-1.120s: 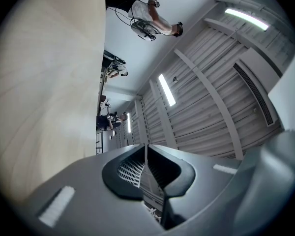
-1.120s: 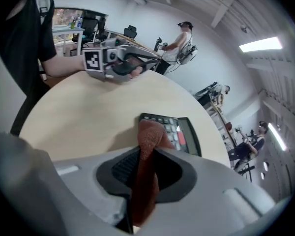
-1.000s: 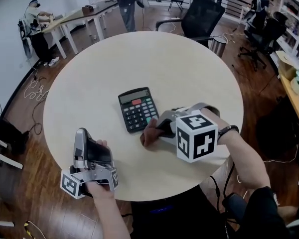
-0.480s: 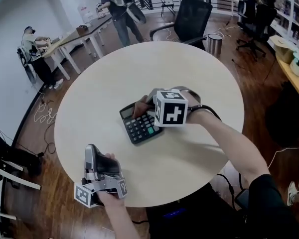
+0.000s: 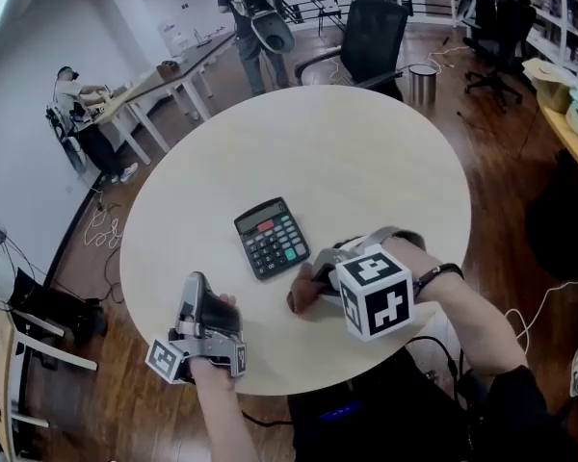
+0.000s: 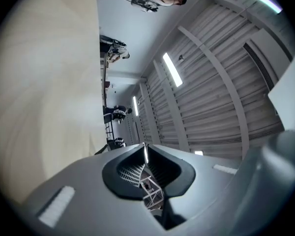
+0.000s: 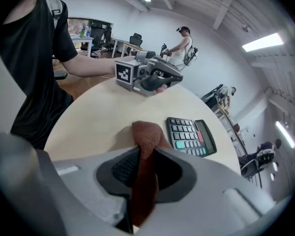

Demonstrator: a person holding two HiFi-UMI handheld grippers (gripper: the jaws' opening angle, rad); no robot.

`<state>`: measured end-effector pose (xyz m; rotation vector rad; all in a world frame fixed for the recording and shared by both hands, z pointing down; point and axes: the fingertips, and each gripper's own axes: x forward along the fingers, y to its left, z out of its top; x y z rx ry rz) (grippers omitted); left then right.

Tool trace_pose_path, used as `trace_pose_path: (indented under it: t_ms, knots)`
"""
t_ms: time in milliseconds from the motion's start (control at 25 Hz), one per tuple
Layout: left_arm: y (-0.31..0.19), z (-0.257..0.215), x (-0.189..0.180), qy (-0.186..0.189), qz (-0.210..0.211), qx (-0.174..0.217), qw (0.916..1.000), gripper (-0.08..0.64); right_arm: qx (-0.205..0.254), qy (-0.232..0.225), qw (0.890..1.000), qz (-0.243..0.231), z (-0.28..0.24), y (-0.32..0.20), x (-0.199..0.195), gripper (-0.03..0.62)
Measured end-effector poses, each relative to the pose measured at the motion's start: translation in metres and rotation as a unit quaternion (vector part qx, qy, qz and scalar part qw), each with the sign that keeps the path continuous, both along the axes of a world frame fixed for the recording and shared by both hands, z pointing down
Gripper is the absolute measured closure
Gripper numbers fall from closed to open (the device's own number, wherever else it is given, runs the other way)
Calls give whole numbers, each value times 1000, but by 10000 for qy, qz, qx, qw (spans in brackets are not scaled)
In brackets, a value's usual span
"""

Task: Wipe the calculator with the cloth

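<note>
A black calculator with a red and a green key lies flat on the round pale table; the right gripper view shows the calculator just right of the jaws. My right gripper is shut on a brown cloth, and the cloth's free end rests on the table just off the calculator's near right corner. In the right gripper view the cloth sticks out between the closed jaws of the right gripper. My left gripper hovers at the table's near left edge, shut and empty, tilted upward; the left gripper looks past the table at the ceiling.
A black office chair and a metal bin stand beyond the table's far edge. A long desk with people at it runs along the back left. Shelving lines the right wall. Cables lie on the wooden floor at left.
Half a second ago my right gripper held the cloth over the calculator's keys; it has now pulled back toward me, off the calculator's near right corner. The left gripper stayed near the table edge.
</note>
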<state>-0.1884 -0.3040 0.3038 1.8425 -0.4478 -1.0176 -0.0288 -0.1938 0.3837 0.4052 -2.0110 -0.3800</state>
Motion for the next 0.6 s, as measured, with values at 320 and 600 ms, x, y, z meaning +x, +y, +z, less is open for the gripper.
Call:
trace_pose_path:
  t_ms: [320,600]
  knots:
    - [-31,1,49,-2837,643,1290,9480,409,555,-1810,9783,847,-60,11,46,525]
    - [-90,41,108,-4700,1626,973,8621,259,690,-3002,9446,1136,-85,4,80,525]
